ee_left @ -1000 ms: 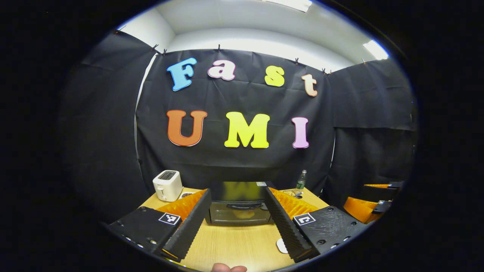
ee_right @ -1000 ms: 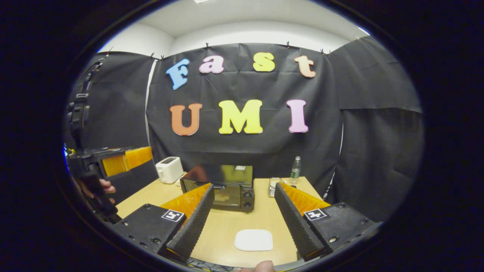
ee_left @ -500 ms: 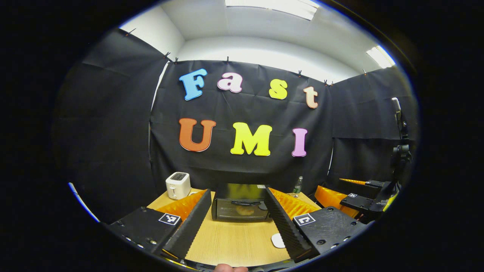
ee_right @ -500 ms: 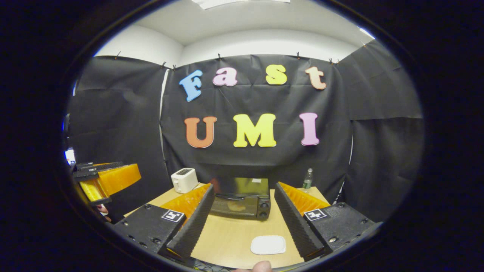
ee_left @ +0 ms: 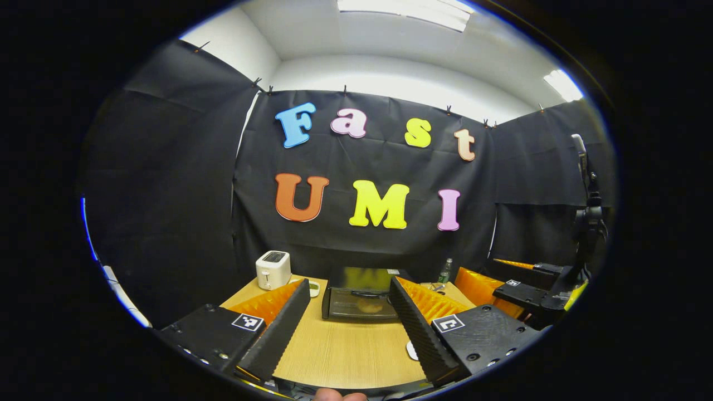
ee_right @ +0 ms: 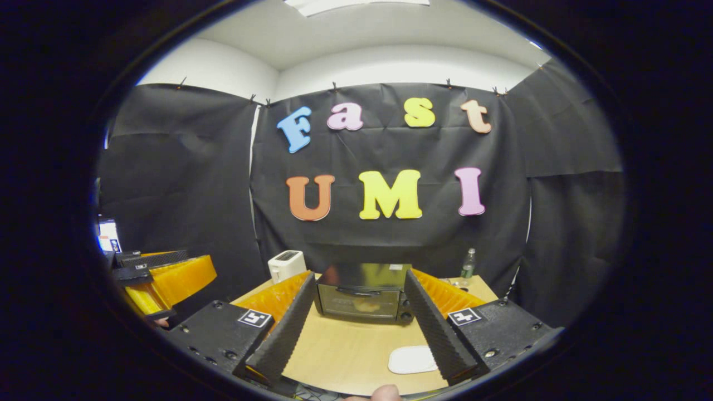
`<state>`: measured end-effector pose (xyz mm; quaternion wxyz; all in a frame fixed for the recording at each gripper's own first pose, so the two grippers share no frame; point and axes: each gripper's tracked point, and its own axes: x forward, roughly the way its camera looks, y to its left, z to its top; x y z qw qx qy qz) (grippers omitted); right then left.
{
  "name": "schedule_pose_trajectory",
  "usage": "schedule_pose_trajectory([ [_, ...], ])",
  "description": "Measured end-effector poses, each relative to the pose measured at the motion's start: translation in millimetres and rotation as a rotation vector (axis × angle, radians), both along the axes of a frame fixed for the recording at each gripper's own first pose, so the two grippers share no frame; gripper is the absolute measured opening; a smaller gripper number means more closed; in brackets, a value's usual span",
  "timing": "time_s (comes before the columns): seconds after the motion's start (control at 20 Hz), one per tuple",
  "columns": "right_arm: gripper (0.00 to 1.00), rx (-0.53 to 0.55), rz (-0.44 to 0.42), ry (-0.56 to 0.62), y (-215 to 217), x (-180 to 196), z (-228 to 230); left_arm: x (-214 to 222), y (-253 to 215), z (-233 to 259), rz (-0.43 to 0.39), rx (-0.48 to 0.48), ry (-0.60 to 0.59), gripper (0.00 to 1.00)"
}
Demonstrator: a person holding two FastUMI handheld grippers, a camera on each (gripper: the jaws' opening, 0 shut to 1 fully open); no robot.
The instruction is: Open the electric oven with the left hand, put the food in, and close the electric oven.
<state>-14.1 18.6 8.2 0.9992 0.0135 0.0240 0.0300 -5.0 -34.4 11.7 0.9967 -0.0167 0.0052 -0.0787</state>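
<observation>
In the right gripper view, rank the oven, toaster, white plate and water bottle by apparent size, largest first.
1. Oven.
2. White plate and toaster look about alike; the plate lies nearer the camera, so I won't rank them.
3. Water bottle, farthest back.

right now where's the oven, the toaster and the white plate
oven (ee_right: 363,299), right gripper view, on its glass door
toaster (ee_left: 273,269), left gripper view, on its front face
white plate (ee_right: 412,359), right gripper view, on its flat middle
</observation>
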Motion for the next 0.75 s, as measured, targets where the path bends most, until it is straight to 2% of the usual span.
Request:
schedule_pose_trajectory([
  [0.5, 0.96, 0.005, -0.033, 0.001, -18.8, -3.2, -2.7, 5.3, -25.6, -3.5, -0.059, -0.013, 0.004, 0.94],
  [0.75, 0.96, 0.002, -0.032, 0.004, -24.8, 2.4, -0.5, 10.0, -33.5, 0.5, -0.062, -0.022, -0.003, 0.94],
])
